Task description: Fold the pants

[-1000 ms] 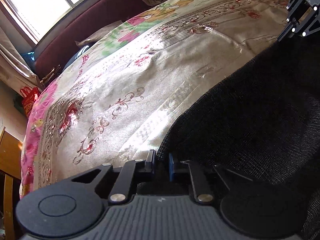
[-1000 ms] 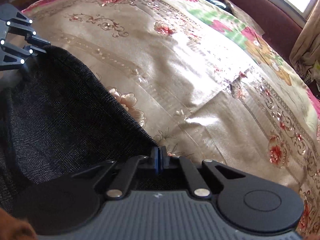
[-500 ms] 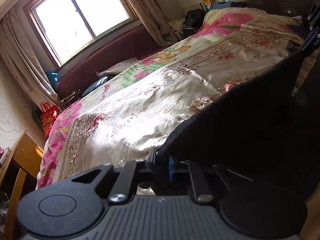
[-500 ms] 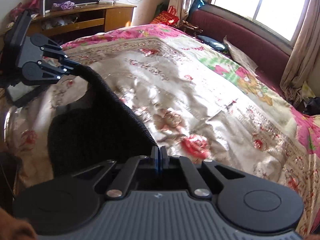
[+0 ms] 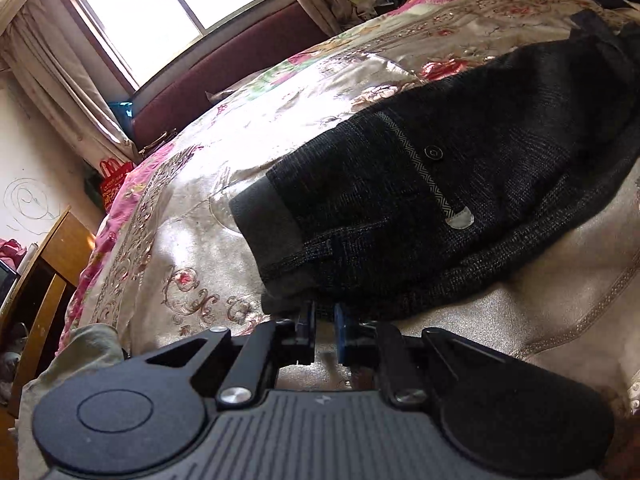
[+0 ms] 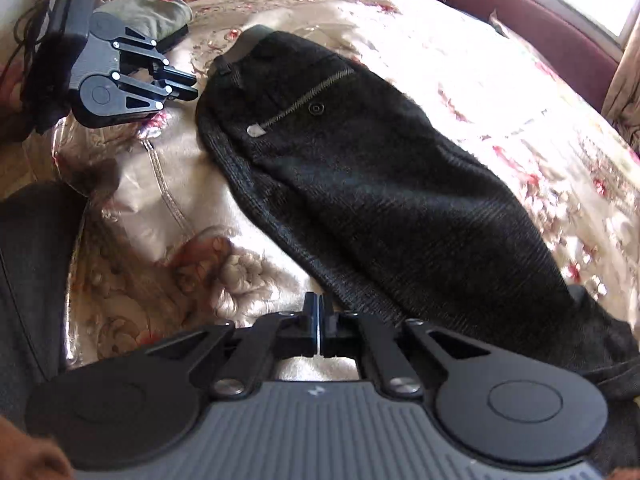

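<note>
Dark knit pants point(image 5: 460, 200) lie folded lengthwise on the bed, waistband toward the left gripper, with a buttoned back pocket on top; they also show in the right wrist view point(image 6: 380, 184). My left gripper point(image 5: 324, 332) sits just before the waistband edge with its jaws slightly apart and nothing between them. In the right wrist view it point(image 6: 188, 84) lies beside the waistband. My right gripper point(image 6: 319, 324) is shut and empty, next to the pants' near edge.
The pants rest on a shiny floral bedspread point(image 5: 192, 216). A crumpled olive garment point(image 6: 148, 8) lies at the bed's end by the left gripper. A maroon headboard point(image 5: 224, 72) and window stand beyond. A wooden chair point(image 5: 44, 280) stands beside the bed.
Both grippers have let go of the pants, which were held up before and now lie flat on the bed. Both grippers have drawn back to the near edge.
</note>
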A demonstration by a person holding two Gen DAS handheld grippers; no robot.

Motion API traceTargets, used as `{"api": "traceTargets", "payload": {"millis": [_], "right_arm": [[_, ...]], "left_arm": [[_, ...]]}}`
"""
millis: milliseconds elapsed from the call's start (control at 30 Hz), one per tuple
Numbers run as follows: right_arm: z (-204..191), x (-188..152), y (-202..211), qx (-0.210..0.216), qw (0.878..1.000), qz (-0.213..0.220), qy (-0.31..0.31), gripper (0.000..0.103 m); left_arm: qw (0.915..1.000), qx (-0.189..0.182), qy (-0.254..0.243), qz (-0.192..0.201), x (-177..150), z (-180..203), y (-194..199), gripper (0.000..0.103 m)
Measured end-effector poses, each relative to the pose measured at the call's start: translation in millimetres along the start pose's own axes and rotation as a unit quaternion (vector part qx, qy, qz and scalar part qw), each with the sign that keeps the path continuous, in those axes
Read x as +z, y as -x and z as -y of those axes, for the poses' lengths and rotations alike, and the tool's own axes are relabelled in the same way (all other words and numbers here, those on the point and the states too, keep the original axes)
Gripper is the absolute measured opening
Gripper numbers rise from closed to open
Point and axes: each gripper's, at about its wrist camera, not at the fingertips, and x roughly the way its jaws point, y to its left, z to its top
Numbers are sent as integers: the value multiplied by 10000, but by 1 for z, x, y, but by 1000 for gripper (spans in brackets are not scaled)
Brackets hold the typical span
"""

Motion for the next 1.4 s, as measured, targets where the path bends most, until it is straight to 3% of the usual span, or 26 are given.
{"api": "traceTargets", "payload": {"millis": [200, 367, 533, 633, 667, 700, 867, 967, 1100, 1200, 1300, 1400], "right_arm": [[1, 12, -8, -506, 9966, 275, 594, 12], [-3, 10, -25, -315, 9953, 169, 901, 20], [-7, 9, -52, -658, 9910, 156, 1158, 31], [2, 15, -57, -715, 9942, 233, 775, 24], [6, 17, -54, -635, 9959, 272, 580, 12], [12, 19, -46, -510, 9976, 318, 340, 9], [35, 31, -11, -129, 9968, 614, -491, 5], [49, 40, 6, 64, 9936, 712, -877, 5], [52, 42, 16, 287, 9920, 647, -1042, 5], [36, 32, 9, 247, 9960, 482, -713, 5], [19, 18, -6, 667, 9947, 177, -761, 0], [-4, 12, -14, 765, 9956, 154, -517, 0]], "left_arm": [[9996, 90, 79, 265, -3, -6, 13, 29], [9991, -67, 7, 418, 1, 1, 13, 35], [9992, -83, -215, 328, 0, 12, 1, 37], [9986, -109, -403, 340, 0, 21, 2, 37], [9980, -143, -462, 395, 0, 24, 5, 37], [9973, -196, -512, 478, 0, 27, 10, 38], [9924, -385, -796, 858, 3, 52, 26, 52], [9891, -253, -1069, 980, 5, 68, 21, 56], [9874, -78, -1208, 1019, 8, 75, 11, 59], [9866, -51, -1322, 961, 7, 74, 9, 60], [9857, 73, -1425, 901, 1, 67, 11, 60], [9825, 813, -1537, 668, -3, 56, 0, 60]]}}
